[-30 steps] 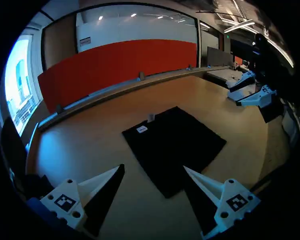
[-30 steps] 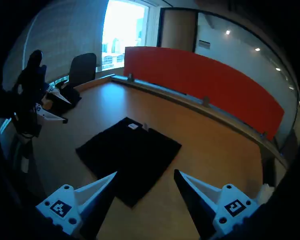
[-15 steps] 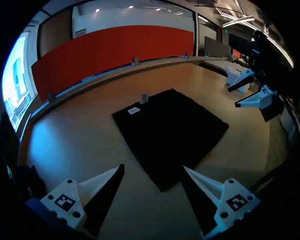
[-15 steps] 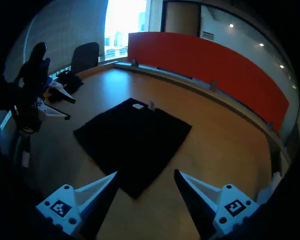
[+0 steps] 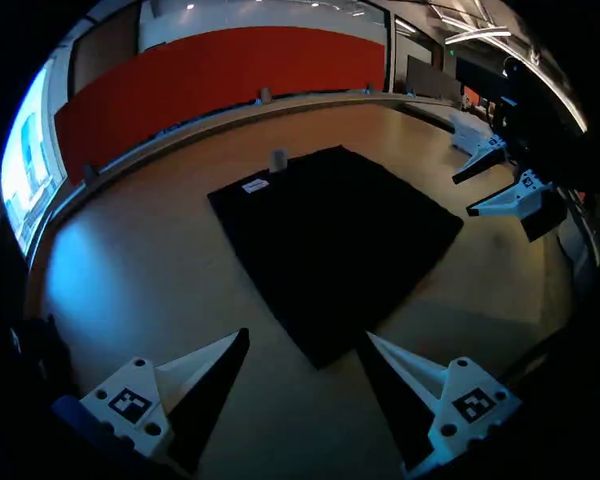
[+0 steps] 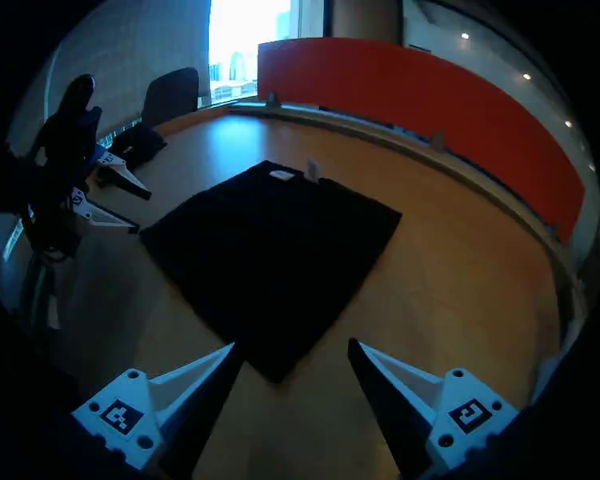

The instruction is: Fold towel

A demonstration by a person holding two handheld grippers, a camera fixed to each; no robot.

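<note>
Left claw (image 5: pixel 303 334) and right claw (image 6: pixel 291 344) now nearer the flat towel (image 5: pixel 332 232) (corner grasp likely next); both gape wide, empty.

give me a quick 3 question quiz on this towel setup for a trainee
1. True or false: the black towel lies flat on the wooden table, and neither gripper is gripping it.
2. The left gripper is: A) open, B) shut on the towel, C) shut on nothing.
3. What colour is the partition along the far edge of the table?

Key: 1 true; 2 A; 3 red.
</note>
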